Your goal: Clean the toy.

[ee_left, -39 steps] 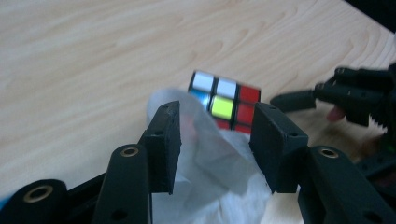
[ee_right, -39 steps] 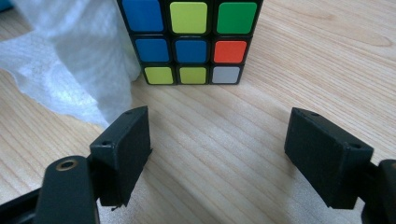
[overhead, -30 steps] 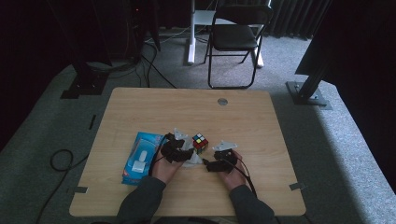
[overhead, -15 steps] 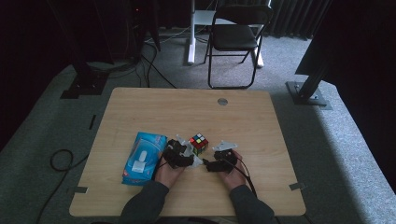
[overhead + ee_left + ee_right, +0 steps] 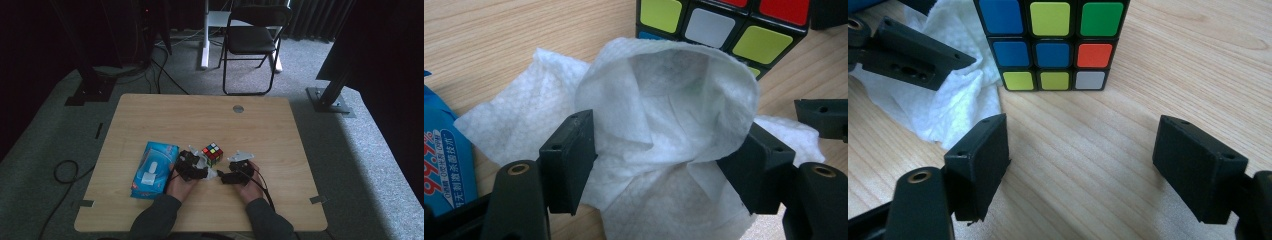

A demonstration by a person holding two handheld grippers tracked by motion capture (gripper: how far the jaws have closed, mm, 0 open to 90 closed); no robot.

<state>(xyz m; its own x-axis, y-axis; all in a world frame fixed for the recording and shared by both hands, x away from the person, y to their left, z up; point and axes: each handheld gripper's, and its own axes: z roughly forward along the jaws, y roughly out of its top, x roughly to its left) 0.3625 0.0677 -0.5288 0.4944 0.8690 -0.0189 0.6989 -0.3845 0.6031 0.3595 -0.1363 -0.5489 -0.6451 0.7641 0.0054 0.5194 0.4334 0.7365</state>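
Left gripper (image 5: 664,165) has the white wipe (image 5: 664,125) bunched between its jaws. The jaws have just been opening, and the wipe's folds bulge against both pads rather than being pinched flat, so I read it as a let-go or regrip, not a firm hold. The wipe is humped up into a pad shape, with its loose edge spread on the table (image 5: 165,120) behind. Likely reason: a wad gives a thick face to rub the cube with.

Rubik's cube (image 5: 1050,42) sits flat on the table just beyond the wipe, touching or nearly touching it; in the high view it lies between the 2 grippers' tips (image 5: 212,153).

Right gripper (image 5: 1080,165) has jaws wide apart, nothing between them, bare wood under it. It is aimed square at the cube's near face, apart from it. My guess is it's staged to clamp and steady the cube while the left one wipes.

Blue wipe pack (image 5: 152,169) lies left of the left hand (image 5: 181,186), within reach for another sheet.
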